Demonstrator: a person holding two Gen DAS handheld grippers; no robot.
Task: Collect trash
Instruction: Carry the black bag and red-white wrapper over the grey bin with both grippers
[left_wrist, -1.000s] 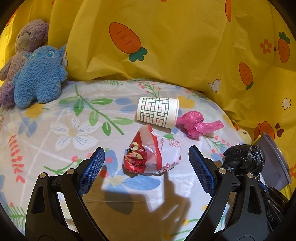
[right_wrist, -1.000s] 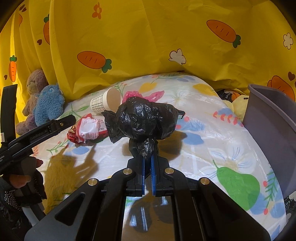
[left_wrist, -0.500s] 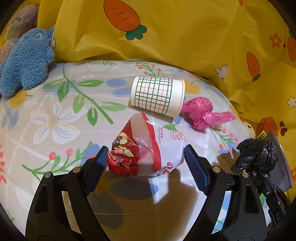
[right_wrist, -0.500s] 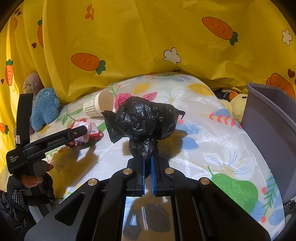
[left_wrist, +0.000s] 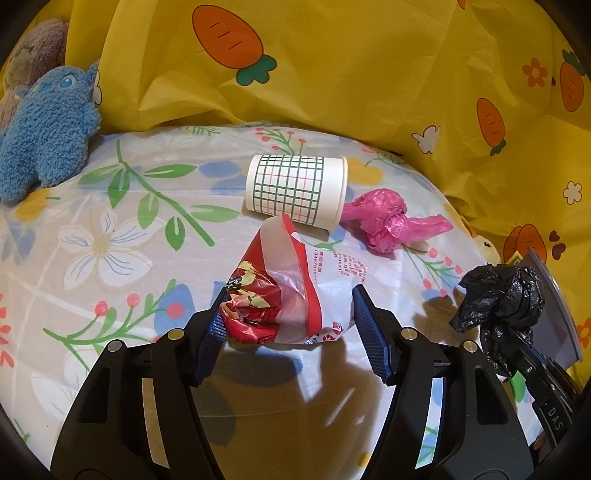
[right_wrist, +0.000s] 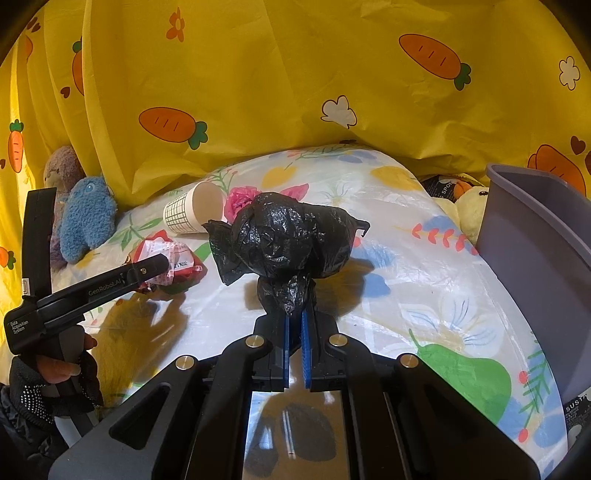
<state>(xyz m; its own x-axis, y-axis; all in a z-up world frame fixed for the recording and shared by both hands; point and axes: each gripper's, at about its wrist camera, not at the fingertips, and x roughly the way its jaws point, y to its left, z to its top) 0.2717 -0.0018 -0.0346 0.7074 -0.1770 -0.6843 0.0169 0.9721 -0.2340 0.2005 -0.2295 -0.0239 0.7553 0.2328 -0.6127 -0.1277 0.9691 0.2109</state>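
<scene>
A crumpled red-and-white snack wrapper (left_wrist: 321, 288) lies on the floral tablecloth (left_wrist: 110, 240). My left gripper (left_wrist: 289, 295) straddles it and its jaws are closing; the blue pads (left_wrist: 369, 332) are just reaching the wrapper's sides. Behind it a checked paper cup (left_wrist: 295, 188) lies on its side beside a pink crumpled bag (left_wrist: 384, 221). My right gripper (right_wrist: 295, 321) is shut on the neck of a black plastic bag ball (right_wrist: 291, 236) and holds it above the table. The black bag (left_wrist: 502, 295) also shows at the right of the left wrist view.
A grey bin (right_wrist: 535, 229) stands at the table's right edge, with a yellow duck toy (right_wrist: 469, 206) behind it. A blue plush (left_wrist: 48, 136) and a purple plush (left_wrist: 33, 48) sit at the far left. A yellow carrot-print curtain (left_wrist: 369, 74) hangs close behind.
My left gripper has moved forward until the wrapper lies between its fingers, and its jaws have narrowed. The right gripper with the black bag has stayed put.
</scene>
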